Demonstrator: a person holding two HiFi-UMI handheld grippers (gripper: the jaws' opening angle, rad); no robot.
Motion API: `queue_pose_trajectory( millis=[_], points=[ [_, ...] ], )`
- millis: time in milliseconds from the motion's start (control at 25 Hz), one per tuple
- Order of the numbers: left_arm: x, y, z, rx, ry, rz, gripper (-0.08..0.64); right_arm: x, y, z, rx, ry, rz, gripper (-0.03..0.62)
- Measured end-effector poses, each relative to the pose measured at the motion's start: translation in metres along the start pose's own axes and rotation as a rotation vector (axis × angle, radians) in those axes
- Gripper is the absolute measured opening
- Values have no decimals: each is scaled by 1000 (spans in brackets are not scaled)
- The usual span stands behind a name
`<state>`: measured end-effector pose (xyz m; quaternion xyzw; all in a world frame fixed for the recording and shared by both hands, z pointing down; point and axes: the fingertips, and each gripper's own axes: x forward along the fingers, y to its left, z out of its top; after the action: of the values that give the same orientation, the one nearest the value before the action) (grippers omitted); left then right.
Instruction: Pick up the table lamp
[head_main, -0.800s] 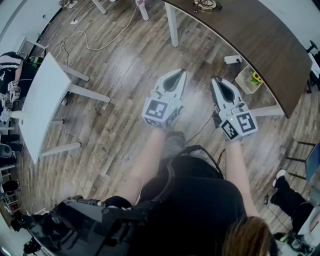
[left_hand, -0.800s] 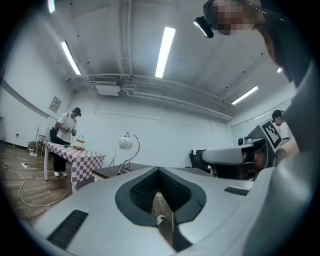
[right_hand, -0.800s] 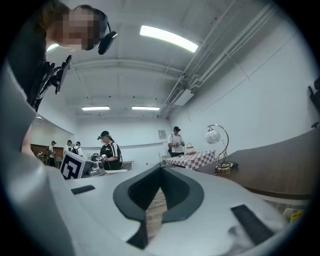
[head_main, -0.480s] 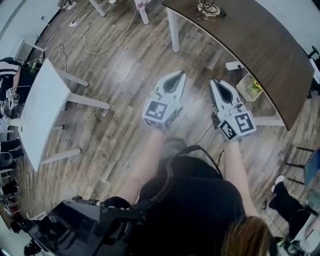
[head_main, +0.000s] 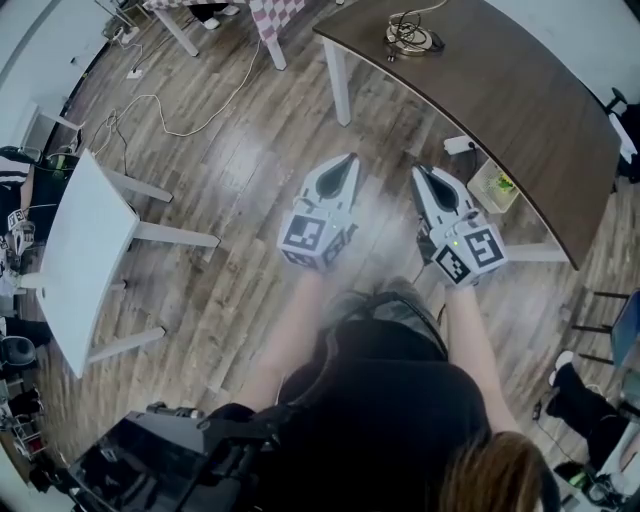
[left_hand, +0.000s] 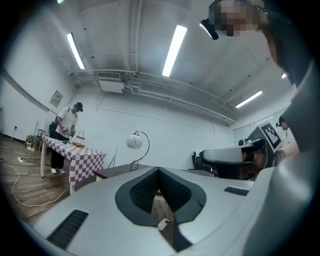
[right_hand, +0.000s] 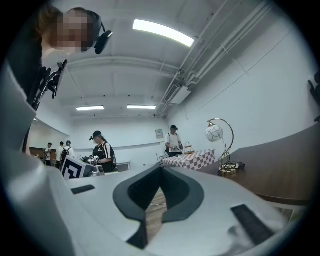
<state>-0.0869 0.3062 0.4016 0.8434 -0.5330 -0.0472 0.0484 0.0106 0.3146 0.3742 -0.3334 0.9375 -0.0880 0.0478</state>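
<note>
The left gripper (head_main: 349, 160) and the right gripper (head_main: 416, 172) are held level over the wooden floor (head_main: 240, 140), fingers pressed together on nothing; the table lamp (head_main: 410, 37) is seen standing on the dark table (head_main: 520, 90), well apart from both.

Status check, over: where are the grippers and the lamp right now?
Left gripper shut, empty. Right gripper shut, empty. Lamp upright on the dark table, well ahead, untouched. Only bare floor between.
</note>
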Motion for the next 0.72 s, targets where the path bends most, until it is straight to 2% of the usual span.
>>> queue_pose_trajectory(
  millis=[440, 720],
  points=[
    [35, 12, -9, -18, 6, -18, 0, 29, -32, 5, 27, -13, 8, 2],
    [76, 25, -6, -12, 18, -26, 0, 56, -63, 12, 24, -13, 22, 2]
  ],
)
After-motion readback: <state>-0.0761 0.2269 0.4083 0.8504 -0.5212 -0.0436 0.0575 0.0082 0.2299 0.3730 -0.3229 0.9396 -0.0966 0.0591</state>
